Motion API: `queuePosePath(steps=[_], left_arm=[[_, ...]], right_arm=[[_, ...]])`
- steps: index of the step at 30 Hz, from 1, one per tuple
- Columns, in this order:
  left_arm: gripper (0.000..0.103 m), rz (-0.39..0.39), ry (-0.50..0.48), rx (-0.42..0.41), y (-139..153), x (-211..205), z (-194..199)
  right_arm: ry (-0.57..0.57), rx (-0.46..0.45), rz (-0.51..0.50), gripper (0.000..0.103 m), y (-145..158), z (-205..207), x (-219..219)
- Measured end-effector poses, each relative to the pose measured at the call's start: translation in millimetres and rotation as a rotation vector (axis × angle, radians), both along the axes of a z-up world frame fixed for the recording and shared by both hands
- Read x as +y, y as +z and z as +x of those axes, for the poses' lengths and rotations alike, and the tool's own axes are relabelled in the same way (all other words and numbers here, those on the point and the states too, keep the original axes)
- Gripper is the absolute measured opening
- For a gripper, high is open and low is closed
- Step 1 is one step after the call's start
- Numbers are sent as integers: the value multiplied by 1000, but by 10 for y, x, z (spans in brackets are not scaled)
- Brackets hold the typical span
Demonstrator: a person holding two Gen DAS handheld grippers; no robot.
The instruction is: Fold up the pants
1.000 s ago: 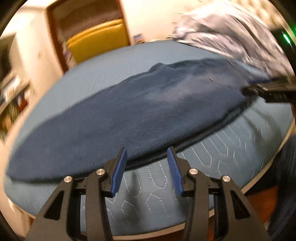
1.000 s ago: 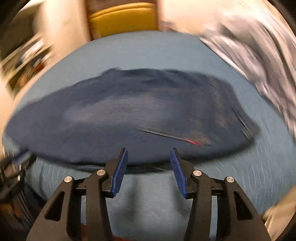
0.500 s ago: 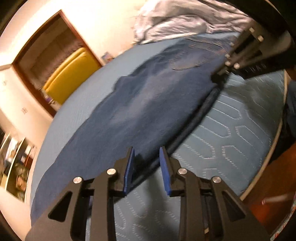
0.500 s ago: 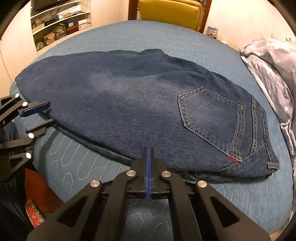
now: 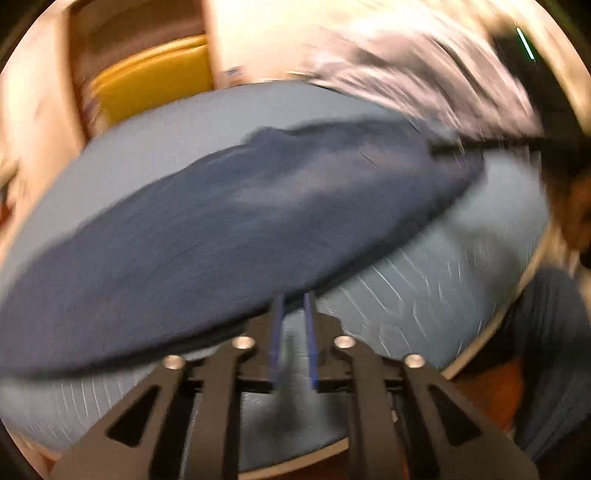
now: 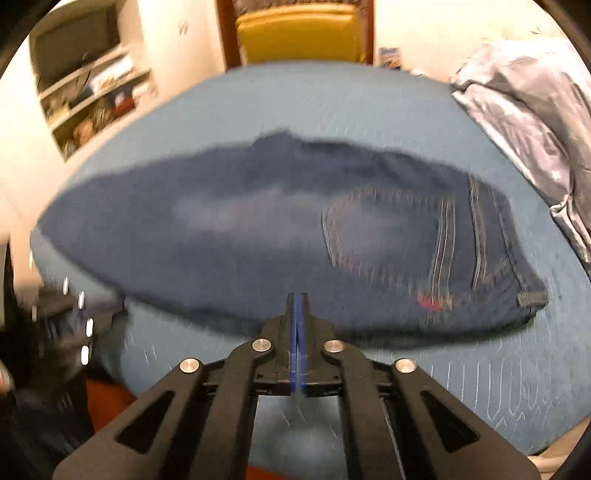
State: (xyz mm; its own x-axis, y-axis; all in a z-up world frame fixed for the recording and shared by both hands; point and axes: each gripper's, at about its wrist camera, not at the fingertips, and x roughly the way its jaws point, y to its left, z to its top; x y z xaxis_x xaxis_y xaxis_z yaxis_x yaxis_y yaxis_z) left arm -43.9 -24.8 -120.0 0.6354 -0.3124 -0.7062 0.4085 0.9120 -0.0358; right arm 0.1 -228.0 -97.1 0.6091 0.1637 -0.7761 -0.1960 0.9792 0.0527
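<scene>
Dark blue jeans [image 6: 280, 229] lie flat across a light blue quilted mattress [image 6: 480, 369], back pocket and waistband to the right. My right gripper [image 6: 297, 295] is shut, its blue pads together on the jeans' near edge. It also shows in the left wrist view as a dark bar, the right gripper [image 5: 443, 149], at the jeans' waist end. My left gripper [image 5: 294, 295] is closing, with a narrow gap left between its pads. Its tips reach the jeans' [image 5: 229, 221] near edge, and blur hides whether cloth lies between them. The left gripper [image 6: 107, 308] appears blurred at the jeans' leg end.
A crumpled grey blanket [image 6: 535, 122] lies on the mattress at the far right. A yellow chair [image 6: 299, 33] stands in a doorway behind the bed, with shelves [image 6: 85, 92] at the left. The mattress's near edge [image 5: 491, 325] runs just below both grippers. A person's dark clothing [image 5: 554, 350] is at the right.
Both grippers went from wide open to closed in at the jeans' near edge: the right pads came together, the left gap narrowed. Both views are blurred again after a sharp moment.
</scene>
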Motion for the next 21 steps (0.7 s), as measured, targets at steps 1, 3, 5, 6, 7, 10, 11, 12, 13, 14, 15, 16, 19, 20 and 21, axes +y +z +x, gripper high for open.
queuePosePath(steps=[1, 3, 5, 6, 7, 10, 11, 12, 13, 14, 15, 16, 19, 20, 21], left_arm=[[22, -50, 71, 11, 44, 180, 76], [22, -119, 209, 33, 96, 558, 240], [22, -146, 358, 60, 90, 1003, 400], [22, -140, 395, 79, 51, 1172, 470], [22, -110, 430, 118, -34, 1363, 560], [20, -58, 449, 171, -172, 1776, 688], [21, -42, 435, 163, -145, 1859, 698], [32, 36, 465, 137, -104, 1938, 705], [36, 92, 499, 111, -78, 2028, 711], [38, 109, 534, 87, -45, 2176, 729], [44, 97, 596, 74, -10, 2422, 770], [48, 78, 618, 68, 15, 2574, 799], [53, 61, 564, 15, 96, 2968, 984], [53, 72, 561, 14, 109, 3080, 1070], [49, 62, 557, 23, 130, 3174, 1167]], right_arm=[[-21, -19, -15, 11, 7, 94, 56], [-43, -22, -20, 20, -51, 217, 94], [-89, 6, -36, 38, -188, 343, 92], [-100, 23, -44, 39, -264, 358, 83], [-108, 52, -63, 39, -354, 375, 84], [-113, 94, -93, 40, -496, 357, 90], [-105, 78, -108, 41, -541, 310, 102], [-97, 55, -123, 43, -545, 268, 117], [-92, 46, -138, 44, -553, 248, 132], [-100, 38, -145, 50, -566, 226, 141], [-117, 36, -147, 66, -574, 222, 132], [-162, 39, -169, 76, -586, 233, 111], [-229, 65, -147, 87, -601, 257, 26], [-229, 68, -137, 87, -597, 258, 17], [-229, 69, -146, 87, -596, 260, 27]])
